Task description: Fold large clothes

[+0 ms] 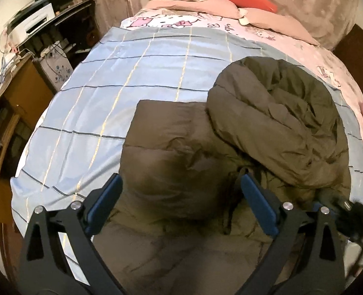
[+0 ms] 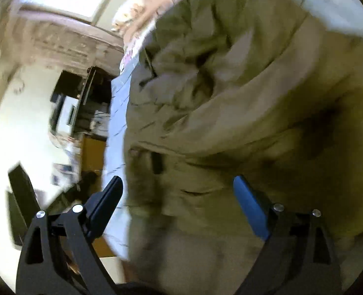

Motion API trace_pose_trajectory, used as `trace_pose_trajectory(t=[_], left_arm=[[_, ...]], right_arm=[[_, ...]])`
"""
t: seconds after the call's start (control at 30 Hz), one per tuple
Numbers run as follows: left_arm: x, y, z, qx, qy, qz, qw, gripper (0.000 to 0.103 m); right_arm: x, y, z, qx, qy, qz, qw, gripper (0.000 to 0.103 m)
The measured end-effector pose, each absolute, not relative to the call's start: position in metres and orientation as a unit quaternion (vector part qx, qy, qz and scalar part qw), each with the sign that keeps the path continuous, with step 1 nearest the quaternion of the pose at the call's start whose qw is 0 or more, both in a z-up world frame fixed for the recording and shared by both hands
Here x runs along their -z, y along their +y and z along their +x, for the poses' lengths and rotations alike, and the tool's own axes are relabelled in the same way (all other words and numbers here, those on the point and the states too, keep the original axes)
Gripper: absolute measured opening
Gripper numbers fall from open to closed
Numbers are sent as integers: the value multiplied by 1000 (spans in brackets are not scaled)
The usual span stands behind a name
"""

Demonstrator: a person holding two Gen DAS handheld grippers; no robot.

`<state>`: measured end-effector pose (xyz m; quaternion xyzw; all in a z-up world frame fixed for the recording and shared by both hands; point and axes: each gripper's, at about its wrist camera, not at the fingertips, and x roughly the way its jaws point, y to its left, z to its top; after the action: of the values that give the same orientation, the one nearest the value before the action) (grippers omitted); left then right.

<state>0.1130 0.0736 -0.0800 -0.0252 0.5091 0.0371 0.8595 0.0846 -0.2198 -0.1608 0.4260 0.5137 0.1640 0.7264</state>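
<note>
The left claw (image 1: 180, 198) was spread wide above the olive coat (image 1: 267, 123) on the bed (image 1: 88, 113), pinching nothing. The right claw (image 2: 179, 196) also gaped wide over the coat, empty.

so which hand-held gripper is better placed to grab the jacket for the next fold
Probably the left hand-held gripper: it is open, its view is sharp, and it hangs just over the jacket. The right is open too, but its view is blurred.

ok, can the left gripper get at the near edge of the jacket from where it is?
Probably yes: the left gripper is open right above the olive jacket, nothing between its fingers and the fabric.
</note>
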Motion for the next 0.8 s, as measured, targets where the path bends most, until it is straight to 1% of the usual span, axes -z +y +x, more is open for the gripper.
trace_pose_trajectory(t=[0.1,0.2,0.23,0.27,0.33,0.37,0.43,0.5,0.63,0.73,0.8], left_arm=[[78,72,109,-36,506,-14,861,99],[80,71,108,-42,498,10,866,101],[82,71,107,-46,498,16,866,101],[85,71,107,-48,500,22,864,101],[91,70,107,-48,505,36,861,101],[94,69,107,-48,508,48,858,101],[95,71,108,-49,511,58,856,101],[93,77,109,-53,510,49,857,101],[88,91,110,-54,512,10,857,101],[86,95,110,-56,507,0,860,101],[87,94,112,-55,509,-1,859,101]], right_arm=[[171,-218,100,-103,506,450,729,92],[178,-226,106,-44,470,477,741,92],[178,-228,109,-36,461,474,749,88],[177,-228,110,-35,459,463,758,61],[172,-230,111,-45,462,435,772,24],[169,-235,107,-57,455,443,770,21],[155,-241,96,-87,444,457,765,19],[128,-245,81,-129,421,456,774,17],[63,-263,48,-177,372,392,822,15],[46,-275,13,-195,378,354,833,15],[56,-278,-6,-194,411,330,827,15]])
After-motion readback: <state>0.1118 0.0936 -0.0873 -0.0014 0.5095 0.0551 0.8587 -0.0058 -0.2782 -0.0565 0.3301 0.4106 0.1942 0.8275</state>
